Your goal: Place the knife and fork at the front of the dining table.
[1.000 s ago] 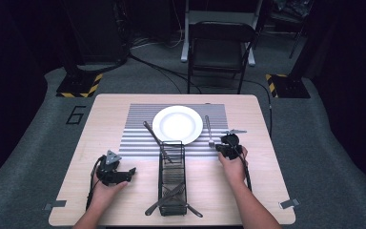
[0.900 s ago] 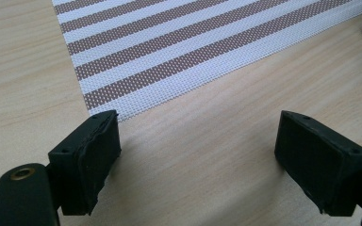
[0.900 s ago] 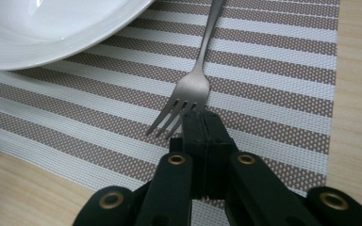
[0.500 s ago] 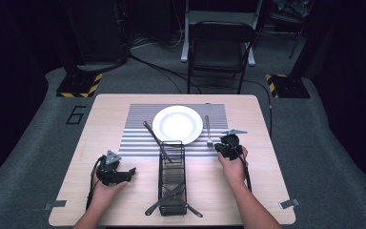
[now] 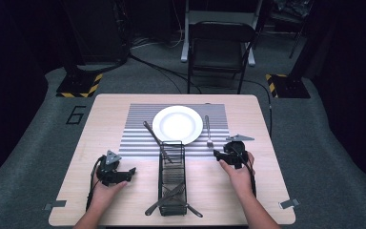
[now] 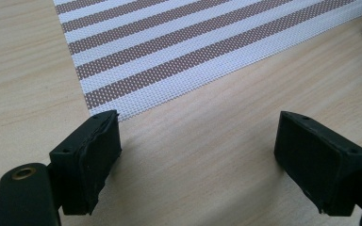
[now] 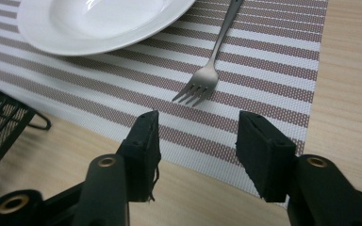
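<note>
Looks down on a pale wooden worktop (image 5: 105, 124) with a place half laid. Carries a striped placemat (image 5: 138, 138) at its middle, and just nearer the person a black wire cutlery basket (image 5: 171, 167), long side running away from the person, with a few utensils (image 5: 171, 198) sticking out of its near end. Sets a white plate (image 5: 177, 124) on the placemat.

Keeps the left gripper (image 5: 131, 172) low over bare wood left of the basket, jaws wide apart and empty, with the mat's near corner just ahead of them in the left gripper view.

Holds the right gripper (image 5: 218, 154) right of the basket, jaws parted about halfway, having just been opening, with nothing between them.

Places the fork (image 5: 208, 131) flat on the placemat just right of the plate and apart from it. Puts it straight ahead of the right jaws in the right gripper view (image 7: 212, 61), tines toward them, handle running away alongside the plate's rim. Leaves the right hand by far the nearer to it, and likely the basket as the next reach, with both hands about equally close to it.
</note>
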Demonstrator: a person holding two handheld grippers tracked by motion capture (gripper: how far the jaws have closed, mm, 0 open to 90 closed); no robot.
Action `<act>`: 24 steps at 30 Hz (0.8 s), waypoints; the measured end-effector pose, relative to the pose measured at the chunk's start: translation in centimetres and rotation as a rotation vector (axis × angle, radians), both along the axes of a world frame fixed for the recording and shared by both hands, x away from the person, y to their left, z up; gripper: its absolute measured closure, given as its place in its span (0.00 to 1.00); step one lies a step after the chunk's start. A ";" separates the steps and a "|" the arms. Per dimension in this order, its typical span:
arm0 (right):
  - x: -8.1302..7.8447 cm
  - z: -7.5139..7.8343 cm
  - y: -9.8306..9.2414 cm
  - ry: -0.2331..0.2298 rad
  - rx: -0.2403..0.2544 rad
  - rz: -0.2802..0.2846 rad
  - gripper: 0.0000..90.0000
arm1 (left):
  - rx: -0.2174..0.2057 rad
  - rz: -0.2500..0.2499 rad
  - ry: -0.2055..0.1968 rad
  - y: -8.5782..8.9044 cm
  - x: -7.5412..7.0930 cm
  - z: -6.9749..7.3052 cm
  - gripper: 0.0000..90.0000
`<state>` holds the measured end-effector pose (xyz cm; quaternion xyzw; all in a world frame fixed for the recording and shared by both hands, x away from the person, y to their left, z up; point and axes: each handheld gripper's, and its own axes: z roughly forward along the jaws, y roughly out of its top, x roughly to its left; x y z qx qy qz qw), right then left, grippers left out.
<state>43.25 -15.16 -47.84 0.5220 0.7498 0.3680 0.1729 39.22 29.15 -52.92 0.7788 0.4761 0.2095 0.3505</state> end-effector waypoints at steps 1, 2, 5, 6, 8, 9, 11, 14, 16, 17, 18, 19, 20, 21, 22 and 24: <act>-0.5 -0.1 -0.1 -0.003 -0.020 0.009 0.53 | 0.000 0.002 -0.001 0.0 0.0 0.0 0.17; -0.7 -0.1 -0.1 -0.010 -0.032 0.017 0.52 | -0.001 0.002 -0.001 0.0 0.0 0.0 0.17; -1.7 -0.2 -0.6 -0.014 -0.022 0.044 0.50 | -0.002 0.000 -0.003 0.0 0.0 0.0 0.19; -2.0 -0.1 -0.8 -0.016 -0.004 0.051 0.50 | -0.001 -0.002 -0.003 0.1 0.0 0.0 0.19; -2.5 -0.1 -1.0 -0.026 0.011 0.062 0.48 | 0.000 -0.010 0.001 0.1 -0.1 0.1 0.21; -2.7 -0.1 -1.1 -0.028 0.000 0.057 0.48 | -0.001 -0.010 0.000 0.1 -0.1 0.1 0.22; -3.0 -0.2 -1.4 -0.030 -0.001 0.058 0.48 | -0.002 -0.007 -0.005 0.1 -0.1 0.1 0.24; -3.4 -0.3 -1.8 -0.038 0.008 0.055 0.47 | -0.009 -0.003 -0.005 0.1 -0.2 0.1 0.27; -3.5 -0.5 -1.9 -0.041 0.017 0.066 0.47 | -0.012 -0.006 -0.007 0.1 -0.2 0.1 0.29; -3.6 -0.5 -1.9 -0.043 0.022 0.076 0.47 | -0.009 -0.006 -0.009 0.2 -0.2 0.1 0.31; -3.6 -0.5 -1.9 -0.044 0.027 0.083 0.47 | -0.013 -0.002 -0.021 0.1 -0.2 0.1 0.33; -3.7 -0.5 -1.9 -0.044 0.024 0.087 0.47 | -0.013 -0.009 -0.012 0.2 -0.2 0.2 0.35; -3.8 -0.6 -1.8 -0.045 0.018 0.091 0.47 | -0.024 -0.006 -0.011 0.2 -0.3 0.2 0.37; -3.8 -0.7 -1.8 -0.047 0.017 0.095 0.47 | -0.031 -0.002 -0.006 0.2 -0.3 0.3 0.39; -3.8 -0.7 -1.8 -0.042 0.018 0.097 0.47 | -0.035 0.001 0.002 0.1 -0.4 0.4 0.41; -3.8 -0.9 -1.7 -0.047 0.012 0.102 0.47 | -0.033 -0.002 0.004 0.0 -0.5 0.5 0.45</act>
